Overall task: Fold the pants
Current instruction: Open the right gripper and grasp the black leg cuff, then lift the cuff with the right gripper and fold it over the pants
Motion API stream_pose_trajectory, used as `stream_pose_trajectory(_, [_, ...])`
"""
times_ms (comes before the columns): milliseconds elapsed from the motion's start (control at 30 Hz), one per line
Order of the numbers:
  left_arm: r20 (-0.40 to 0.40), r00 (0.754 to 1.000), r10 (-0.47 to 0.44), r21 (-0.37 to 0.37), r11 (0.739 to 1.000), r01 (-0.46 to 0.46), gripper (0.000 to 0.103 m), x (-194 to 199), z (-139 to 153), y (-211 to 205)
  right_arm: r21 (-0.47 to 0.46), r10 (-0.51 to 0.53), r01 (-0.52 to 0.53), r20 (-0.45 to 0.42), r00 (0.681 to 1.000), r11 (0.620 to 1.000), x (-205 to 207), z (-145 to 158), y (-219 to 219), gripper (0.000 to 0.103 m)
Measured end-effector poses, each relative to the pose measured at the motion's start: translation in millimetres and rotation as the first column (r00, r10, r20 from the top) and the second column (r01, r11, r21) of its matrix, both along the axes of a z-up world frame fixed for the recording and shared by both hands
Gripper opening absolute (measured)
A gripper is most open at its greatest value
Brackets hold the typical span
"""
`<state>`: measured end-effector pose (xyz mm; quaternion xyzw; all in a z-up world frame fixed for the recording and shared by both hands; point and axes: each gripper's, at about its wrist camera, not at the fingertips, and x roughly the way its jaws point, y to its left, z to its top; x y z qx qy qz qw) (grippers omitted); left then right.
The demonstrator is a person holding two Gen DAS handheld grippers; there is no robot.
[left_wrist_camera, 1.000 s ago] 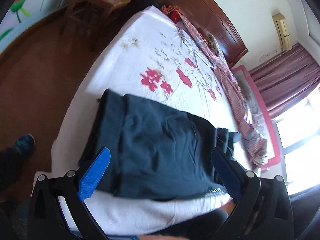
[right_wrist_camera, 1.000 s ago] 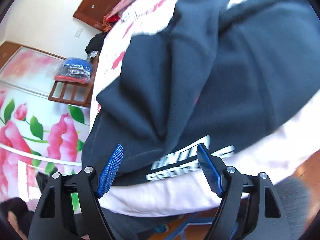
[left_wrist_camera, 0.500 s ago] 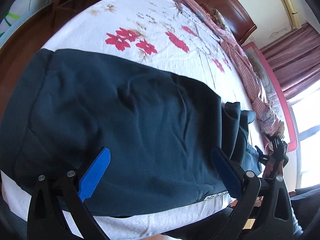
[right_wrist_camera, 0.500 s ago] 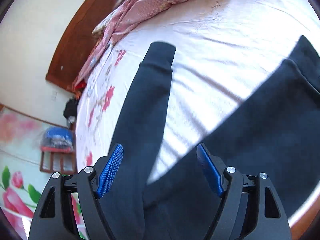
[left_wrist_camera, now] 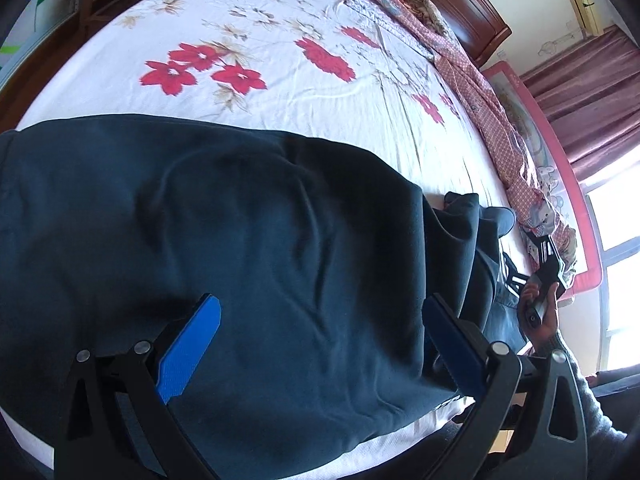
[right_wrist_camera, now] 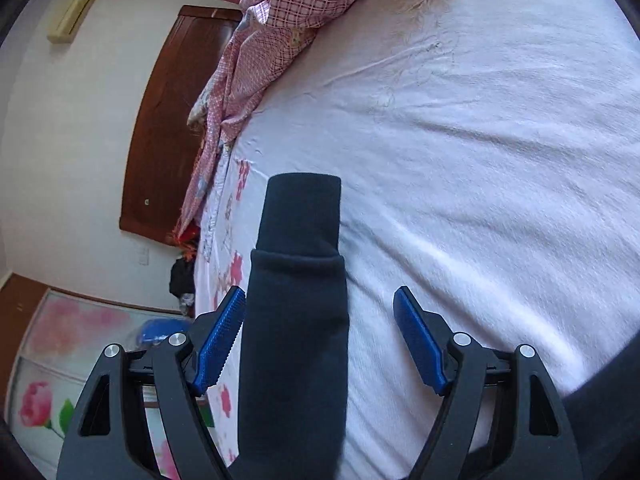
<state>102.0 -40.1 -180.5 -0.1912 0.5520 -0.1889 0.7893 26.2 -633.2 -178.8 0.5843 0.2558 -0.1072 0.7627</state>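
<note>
Dark pants (left_wrist_camera: 248,264) spread flat on floral bed sheet (left_wrist_camera: 280,60). Left gripper (left_wrist_camera: 320,344) above pants, jaws spread. Right gripper (right_wrist_camera: 320,340) over stacked leg cuffs (right_wrist_camera: 298,264), jaws spread.

A home bedroom. A bed with a white floral sheet (left_wrist_camera: 280,60) fills the frame's middle, a dark wooden headboard (left_wrist_camera: 460,4) runs along the top, a pink checked quilt (left_wrist_camera: 500,120) lies at upper right, and maroon curtains (left_wrist_camera: 592,92) hang beside a bright window at far right.
</note>
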Motion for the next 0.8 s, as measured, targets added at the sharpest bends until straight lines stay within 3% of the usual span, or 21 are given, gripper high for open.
stream_pose_trajectory(200, [-0.019,0.999,-0.029,0.019,0.999,0.030,0.101,7,-10,-17,-0.001,0.054,-0.054,0.026,0.998,0.999,18,-4,-6,0.076])
stream_pose_trajectory(267, [-0.021,0.999,-0.031,0.031,0.999,0.031,0.101,9,-13,-21,-0.036,0.111,-0.111,-0.005,0.994,0.993,20,-5,-1,0.074])
stream_pose_trajectory(333, [-0.021,0.999,-0.029,0.033,0.999,0.029,0.101,11,-13,-22,-0.046,0.150,-0.151,-0.033,0.988,0.987,27,-8,1,0.054])
stream_pose_trajectory(400, [-0.026,0.999,-0.022,0.029,0.999,0.022,0.101,13,-14,-21,0.036,0.136,-0.136,0.008,0.991,0.990,21,-22,-2,0.027])
stream_pose_trajectory(467, [-0.030,0.999,-0.019,0.029,0.999,0.020,0.101,14,-15,-21,0.068,0.113,-0.116,0.052,0.992,0.991,13,-28,-1,0.020])
stream_pose_trajectory(800, [-0.025,0.999,-0.035,0.067,0.997,0.036,0.101,12,-10,-27,-0.011,0.075,-0.074,0.073,0.995,0.997,-10,17,10,0.018])
